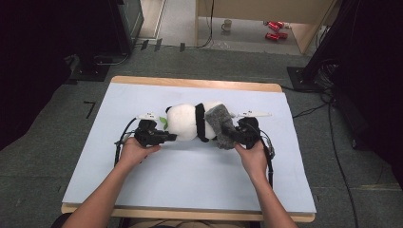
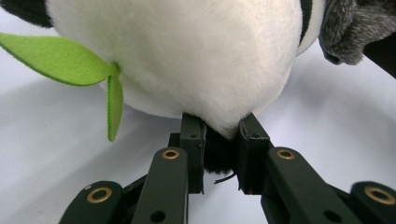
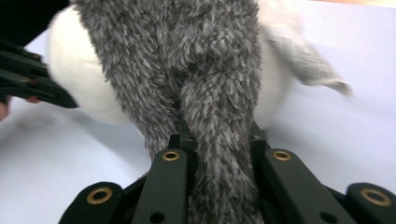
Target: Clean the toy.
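My left gripper (image 2: 219,154) clamps plush panda (image 1: 187,121); right gripper (image 3: 219,149) clamps grey fuzzy cloth (image 3: 210,84). Panda face hidden; cloth covers its rear.

fluffy white plush panda (image 1: 183,121), shaggy grey fur cloth (image 1: 222,124) draped beside the panda, thin green felt leaf (image 2: 60,58) off its side, matte black plastic gripper jaws with brass rivets, smooth matte pale table cover (image 1: 190,171), wood edge

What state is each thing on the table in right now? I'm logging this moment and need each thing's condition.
Panda plush: lying on its side on the table, pinched at one end.
Grey furry cloth: draped over the panda's other end, gripped.
Green leaf: hanging free.
Left gripper: shut on the panda plush.
Right gripper: shut on the grey furry cloth.
Table: white surface, flat.
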Available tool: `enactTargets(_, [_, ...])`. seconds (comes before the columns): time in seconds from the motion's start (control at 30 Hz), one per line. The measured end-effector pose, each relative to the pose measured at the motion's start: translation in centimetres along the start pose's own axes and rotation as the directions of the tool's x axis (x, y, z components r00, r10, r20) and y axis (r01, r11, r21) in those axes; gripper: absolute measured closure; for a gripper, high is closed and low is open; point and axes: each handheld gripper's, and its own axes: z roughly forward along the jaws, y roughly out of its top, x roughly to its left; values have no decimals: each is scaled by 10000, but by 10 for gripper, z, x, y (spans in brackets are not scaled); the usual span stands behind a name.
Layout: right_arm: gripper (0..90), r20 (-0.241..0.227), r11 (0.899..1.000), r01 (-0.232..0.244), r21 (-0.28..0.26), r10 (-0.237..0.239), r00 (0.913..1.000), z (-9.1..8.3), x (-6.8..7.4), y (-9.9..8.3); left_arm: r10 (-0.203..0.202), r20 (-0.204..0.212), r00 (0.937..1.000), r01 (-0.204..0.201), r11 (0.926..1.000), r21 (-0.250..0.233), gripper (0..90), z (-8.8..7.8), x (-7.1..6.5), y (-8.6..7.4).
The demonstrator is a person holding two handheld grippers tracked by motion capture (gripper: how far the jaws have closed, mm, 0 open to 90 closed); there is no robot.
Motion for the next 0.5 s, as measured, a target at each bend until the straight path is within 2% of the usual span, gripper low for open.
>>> enactTargets(0.13, [779, 368, 9994, -337, 53, 335, 9988, -6, -10, 1, -174, 38, 9998, 174, 9998, 51, 764, -1, 2, 0])
enactTargets(0.17, [780, 355, 9989, -460, 3, 460, 9983, -9, -10, 3, -210, 37, 9998, 209, 9998, 72, 764, -1, 2, 0])
enactTargets(0.23, [780, 236, 9990, -370, -232, 376, 9990, -16, -5, 8, -166, 2, 9999, 166, 9998, 107, 763, -1, 2, -1])
enactTargets(0.37, [780, -369, 9974, 80, -718, -107, 9993, -24, 20, 20, -253, 35, 9997, 252, 9996, 121, 764, 0, -1, -1])
enactTargets(0.5, [780, -1139, 9972, 538, -514, -593, 9917, -12, 47, 23, -237, 91, 9997, 236, 9997, 106, 764, -1, -7, -2])
